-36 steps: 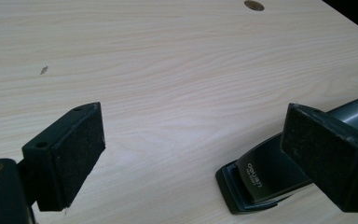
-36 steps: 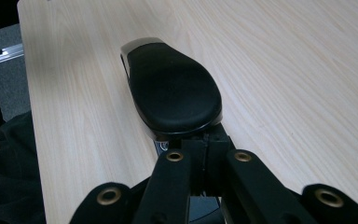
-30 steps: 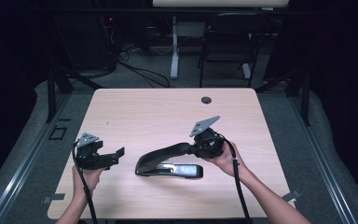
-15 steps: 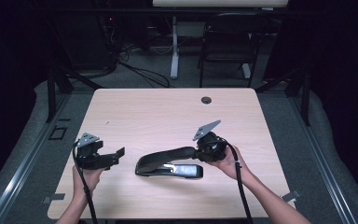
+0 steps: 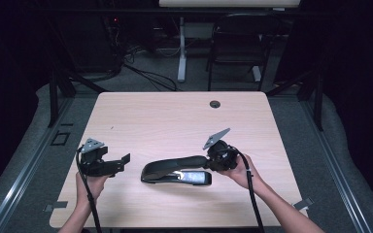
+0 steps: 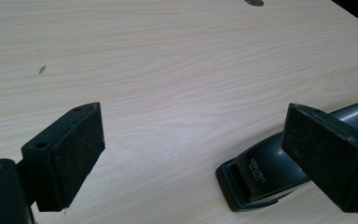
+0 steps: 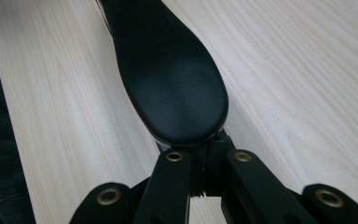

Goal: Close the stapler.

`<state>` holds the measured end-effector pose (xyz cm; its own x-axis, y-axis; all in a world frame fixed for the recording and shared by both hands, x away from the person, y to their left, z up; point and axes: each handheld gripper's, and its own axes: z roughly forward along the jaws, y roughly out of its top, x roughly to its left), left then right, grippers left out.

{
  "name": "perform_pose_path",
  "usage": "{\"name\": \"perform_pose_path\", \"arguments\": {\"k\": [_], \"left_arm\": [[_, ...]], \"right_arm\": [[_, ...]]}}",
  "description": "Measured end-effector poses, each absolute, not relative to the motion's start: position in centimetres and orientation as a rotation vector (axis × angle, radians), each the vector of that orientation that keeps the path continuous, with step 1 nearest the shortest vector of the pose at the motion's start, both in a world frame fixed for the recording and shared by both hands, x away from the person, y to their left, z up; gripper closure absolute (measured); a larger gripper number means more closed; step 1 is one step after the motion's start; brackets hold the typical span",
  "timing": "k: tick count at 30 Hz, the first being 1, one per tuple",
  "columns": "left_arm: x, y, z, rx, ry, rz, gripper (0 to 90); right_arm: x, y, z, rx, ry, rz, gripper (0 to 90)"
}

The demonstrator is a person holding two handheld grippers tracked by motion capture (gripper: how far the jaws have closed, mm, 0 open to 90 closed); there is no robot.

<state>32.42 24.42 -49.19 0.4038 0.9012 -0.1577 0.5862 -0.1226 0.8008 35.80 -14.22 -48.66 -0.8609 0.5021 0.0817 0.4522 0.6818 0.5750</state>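
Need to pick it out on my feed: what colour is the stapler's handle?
Black, smooth and slightly glossy on the stapler's handle; the right gripper view shows it best.

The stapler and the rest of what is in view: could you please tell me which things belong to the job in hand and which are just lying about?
In the job:
- stapler
- right gripper, shut at the stapler's lever end
- left gripper, open beside it

Lying about:
- table hole cap
- chair
- floor cables
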Motion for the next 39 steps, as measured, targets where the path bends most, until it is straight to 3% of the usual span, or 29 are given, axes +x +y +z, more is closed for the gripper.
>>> {"name": "perform_pose_path", "arguments": {"k": [17, 28, 33, 39], "left_arm": [[32.4, 24.4, -49.2, 1.817, 1.279, 0.465, 6.3], [32.4, 24.3, -49.2, 1.826, 1.276, 0.461, 6.2], [32.5, 24.3, -49.2, 1.834, 1.274, 0.456, 6.1], [32.5, 24.3, -49.3, 1.827, 1.274, 0.459, 6.1]], "right_arm": [[36.2, -15.1, -51.4, 0.843, 2.857, 0.829, 90.0], [36.5, -17.6, -47.7, 0.909, 2.674, 0.987, 90.0], [35.2, -16.3, -46.3, 0.818, 2.67, 1.057, 90.0], [34.7, -15.1, -46.9, 0.754, 2.74, 0.99, 90.0]]}}
